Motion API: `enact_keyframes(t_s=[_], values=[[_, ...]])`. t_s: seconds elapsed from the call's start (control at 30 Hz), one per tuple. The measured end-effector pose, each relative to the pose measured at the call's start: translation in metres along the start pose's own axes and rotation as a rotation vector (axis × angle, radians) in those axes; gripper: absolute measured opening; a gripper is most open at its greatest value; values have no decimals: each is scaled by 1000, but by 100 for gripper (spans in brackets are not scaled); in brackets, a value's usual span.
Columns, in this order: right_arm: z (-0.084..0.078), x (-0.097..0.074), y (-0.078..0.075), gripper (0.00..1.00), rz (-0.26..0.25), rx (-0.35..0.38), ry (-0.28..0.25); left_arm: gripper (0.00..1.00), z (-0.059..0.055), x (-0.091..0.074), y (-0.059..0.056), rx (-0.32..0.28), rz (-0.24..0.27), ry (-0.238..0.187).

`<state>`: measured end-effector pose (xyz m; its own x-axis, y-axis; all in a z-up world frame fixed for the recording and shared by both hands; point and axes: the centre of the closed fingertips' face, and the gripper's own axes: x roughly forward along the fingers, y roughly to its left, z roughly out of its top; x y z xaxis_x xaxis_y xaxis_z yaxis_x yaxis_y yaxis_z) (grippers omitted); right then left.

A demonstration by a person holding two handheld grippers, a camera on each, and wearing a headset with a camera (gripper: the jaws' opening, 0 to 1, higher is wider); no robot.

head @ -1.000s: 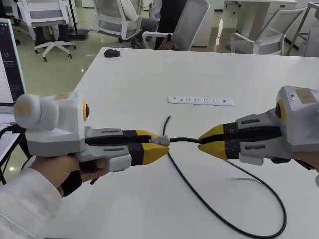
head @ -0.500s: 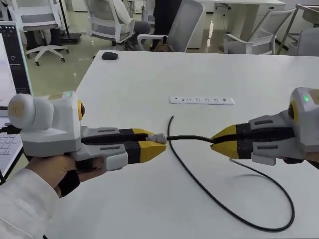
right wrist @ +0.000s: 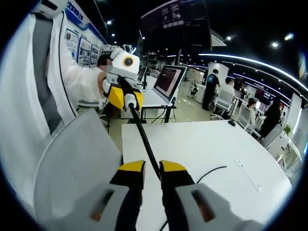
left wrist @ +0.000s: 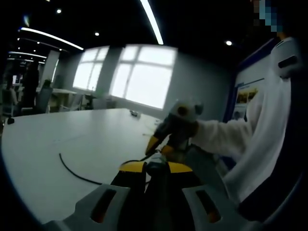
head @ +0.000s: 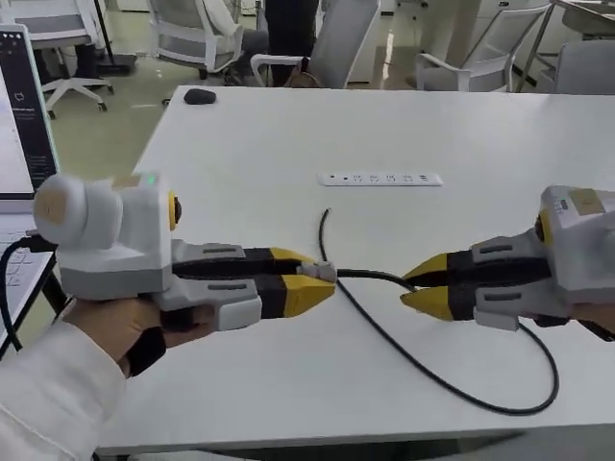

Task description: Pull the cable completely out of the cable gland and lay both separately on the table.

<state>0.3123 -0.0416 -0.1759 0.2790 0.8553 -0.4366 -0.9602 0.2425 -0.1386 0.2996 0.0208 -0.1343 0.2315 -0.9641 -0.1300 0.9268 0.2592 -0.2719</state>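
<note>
- Head view, step in hand: left tool [head: 322, 280] is clamping the grey cable gland [head: 315, 272]; right tool [head: 411, 285] is clamping the black cable [head: 384, 341] just beside it. Both are hovering above the white counter [head: 288, 144].
- Cable position: a short taut stretch is bridging the two tools. The rest is trailing from the right tool in a wide loop across the counter, its free end lying near the power strip [head: 381, 179].
- Remaining engagement: how much cable is sitting inside the gland cannot be told.
- Handling advice: the pull is probably going best straight along the gland's axis, hands moving directly apart, with the left grip staying firm so the gland is not twisting. The right tool may be needing a re-grip if travel runs out.
- Surroundings: a computer mouse [head: 199, 96] is resting at the far corner, a laptop [head: 21, 115] is standing off the left edge, and office chairs [head: 341, 43] are standing beyond.
- Obstructions: nothing is blocking the pull. The loose loop is lying under the right hand's path, so dragging or snagging is a risk at laydown.
</note>
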Motion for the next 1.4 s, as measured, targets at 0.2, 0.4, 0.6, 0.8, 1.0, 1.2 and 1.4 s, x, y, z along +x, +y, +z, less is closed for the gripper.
enact_keyframes(t_s=[0.2,0.4,0.6,0.8,1.0,1.2,1.4], values=[[16,-11,-4,25,34,-21,-10,17,5,12,-5,-10,16,0],[42,-8,7,28,114,-89,-53,17,4,23,-9,-18,28,11],[49,2,18,27,180,-167,-46,17,4,30,-12,-2,27,29],[54,4,14,22,204,-180,-61,17,2,33,-7,6,47,44],[48,1,11,14,219,-185,-59,17,5,40,-7,16,39,45],[50,4,10,5,248,-198,-68,17,9,40,0,7,55,36],[51,7,5,4,257,-206,-78,17,11,37,6,11,64,42]])
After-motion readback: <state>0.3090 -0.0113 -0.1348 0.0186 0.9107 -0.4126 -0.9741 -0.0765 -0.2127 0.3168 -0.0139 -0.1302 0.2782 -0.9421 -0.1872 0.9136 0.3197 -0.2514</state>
